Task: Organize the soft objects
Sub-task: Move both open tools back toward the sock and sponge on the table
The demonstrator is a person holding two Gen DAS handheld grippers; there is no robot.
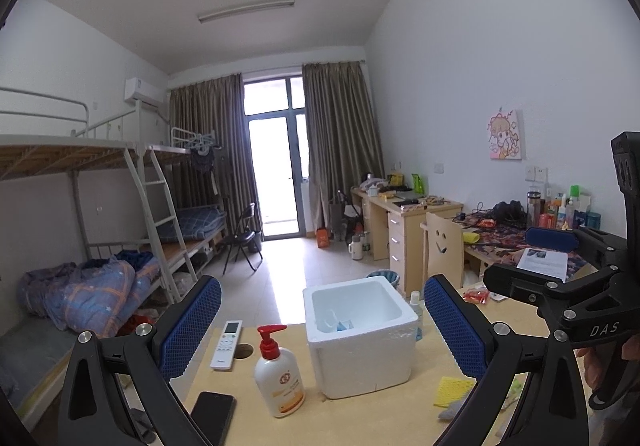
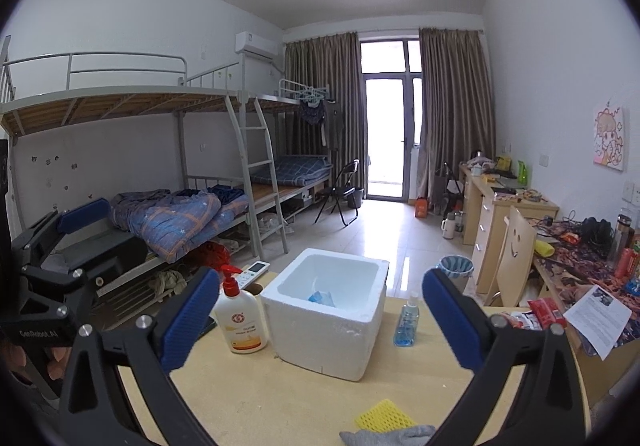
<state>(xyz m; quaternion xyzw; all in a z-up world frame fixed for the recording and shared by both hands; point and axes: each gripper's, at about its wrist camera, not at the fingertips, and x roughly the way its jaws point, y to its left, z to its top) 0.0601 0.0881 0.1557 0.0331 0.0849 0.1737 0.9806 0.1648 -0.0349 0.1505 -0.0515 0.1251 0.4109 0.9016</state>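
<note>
So far I have one pale blue soft item (image 2: 322, 296) inside the foam box (image 2: 328, 310) at frame centre. Both my left gripper (image 1: 322, 326) and right gripper (image 2: 320, 318) gape empty. Yellow sponge (image 2: 384, 416) and grey cloth (image 2: 384, 436), bottom edge, remain.

Not much you can actually read here: the black frame of the right tool (image 1: 520, 250), over on the right side of the left wrist view, has "DAS" stamped on it in pale letters. In the right wrist view the left tool (image 2: 86, 230) sits far left and carries "GenRobot.AI" on its black body. The pump bottle (image 2: 241, 320) on the worktop has a round red logo and some small print under it, and the printed sheet (image 2: 600, 312) at the right has text too, but both are too tiny to make out.
</note>
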